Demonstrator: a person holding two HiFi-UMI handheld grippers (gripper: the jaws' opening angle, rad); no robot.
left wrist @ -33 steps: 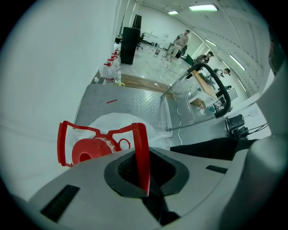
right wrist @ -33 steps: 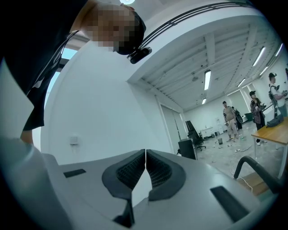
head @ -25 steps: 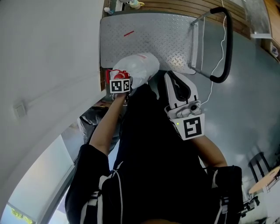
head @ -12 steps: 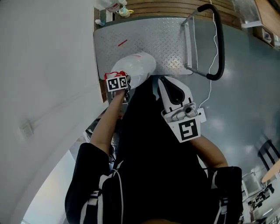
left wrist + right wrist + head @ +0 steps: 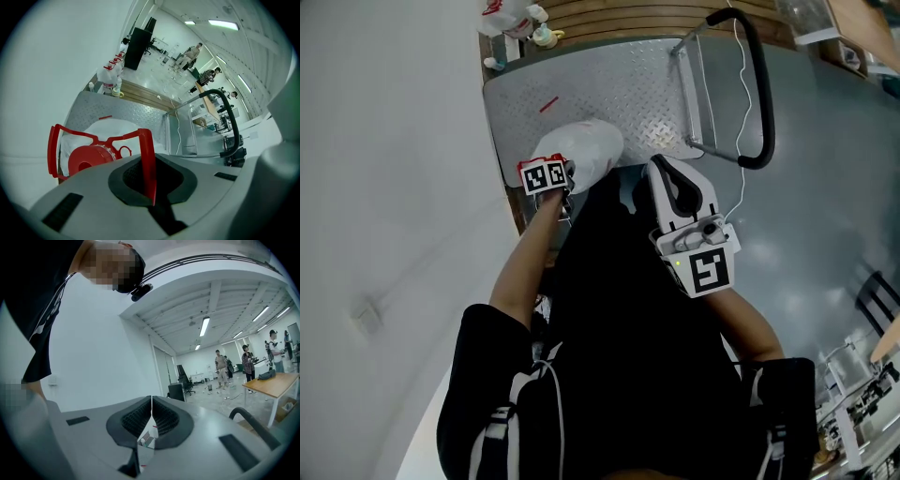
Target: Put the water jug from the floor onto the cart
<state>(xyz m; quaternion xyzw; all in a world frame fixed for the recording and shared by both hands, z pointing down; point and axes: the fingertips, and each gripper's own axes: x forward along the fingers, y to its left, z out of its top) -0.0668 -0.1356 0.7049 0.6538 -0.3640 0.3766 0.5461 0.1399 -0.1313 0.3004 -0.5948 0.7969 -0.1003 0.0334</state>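
The left hand-held gripper (image 5: 551,172) points steeply down, and its jaws are closed on the thin red carrying handle (image 5: 146,161) of the water jug (image 5: 583,153). In the left gripper view (image 5: 151,190) the handle strip stands upright between the two dark pads, which press on it from both sides. The red cap (image 5: 88,159) of the jug is just beside the handle, to its left, and the white body (image 5: 115,127) lies beyond it.

In the head view the jug is over the near edge of the cart (image 5: 609,89), on the left part of its grey checker-plate deck. It seems to hang from the gripper, but I cannot tell whether its bottom already touches the deck. The black push bar (image 5: 759,89) of the cart rises at the right end of the deck, well apart from the jug.

The right hand-held gripper (image 5: 667,171) is held in front of the person's body, near the cart's near edge and to the right of the jug. In its own view (image 5: 151,425) it points about level into the room; the pads meet in one line and nothing is between them.

Some other jugs (image 5: 508,17) stand at the far left corner of the cart, beside the white wall (image 5: 384,141).
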